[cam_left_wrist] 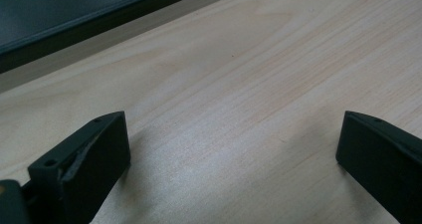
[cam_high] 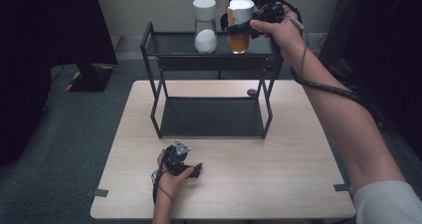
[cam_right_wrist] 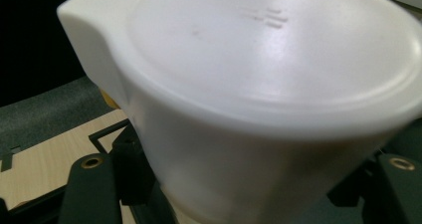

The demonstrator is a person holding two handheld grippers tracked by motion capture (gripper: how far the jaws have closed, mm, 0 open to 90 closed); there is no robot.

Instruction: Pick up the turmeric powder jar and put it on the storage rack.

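Note:
A jar with orange contents and a white lid is at the right of the black rack's top shelf. My right gripper comes in from the right and is shut on it just under the lid. In the right gripper view the white lid looms close, with the right gripper and its black fingers on either side of the jar. My left gripper rests low over the table's front, open. Nothing lies between the wide-apart jaws of the left gripper.
A second jar with white contents and a white lid stands just left of the orange one. The rack's lower shelf is bare. A small dark disc lies on the wooden table by the rack's right rear leg.

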